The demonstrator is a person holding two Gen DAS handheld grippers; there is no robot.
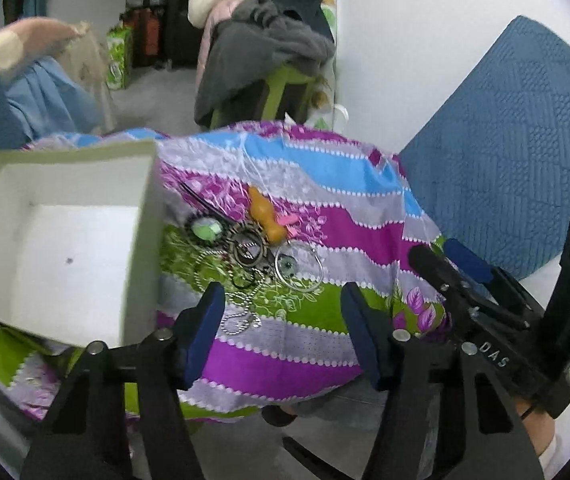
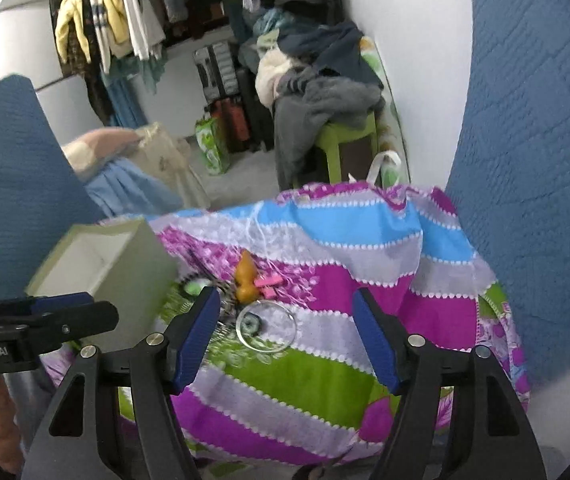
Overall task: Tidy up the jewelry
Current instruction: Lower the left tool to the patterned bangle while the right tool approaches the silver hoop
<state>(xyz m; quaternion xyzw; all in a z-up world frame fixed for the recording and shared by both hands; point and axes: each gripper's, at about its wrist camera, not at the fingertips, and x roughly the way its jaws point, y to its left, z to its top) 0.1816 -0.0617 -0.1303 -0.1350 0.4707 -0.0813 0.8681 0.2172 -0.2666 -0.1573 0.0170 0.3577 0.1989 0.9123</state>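
A pile of jewelry (image 1: 251, 254) lies on a striped floral cloth (image 1: 305, 336): an orange clip (image 1: 266, 213), a pink clip (image 1: 289, 222), a green-stone piece (image 1: 207, 229), patterned bangles, a thin silver hoop (image 1: 300, 268) and a ball chain (image 1: 241, 316). An open white box (image 1: 61, 240) stands left of the pile. My left gripper (image 1: 283, 294) is open and empty, just short of the pile. My right gripper (image 2: 287, 298) is open and empty, near the hoop (image 2: 267, 328) and the orange clip (image 2: 245, 278). The box (image 2: 109, 276) shows at its left.
Blue quilted fabric (image 1: 517, 168) lies to the right against a white wall. A green stool piled with clothes (image 2: 325, 96), suitcases and a clothes rack stand behind. The other gripper shows at the right of the left wrist view (image 1: 497, 304).
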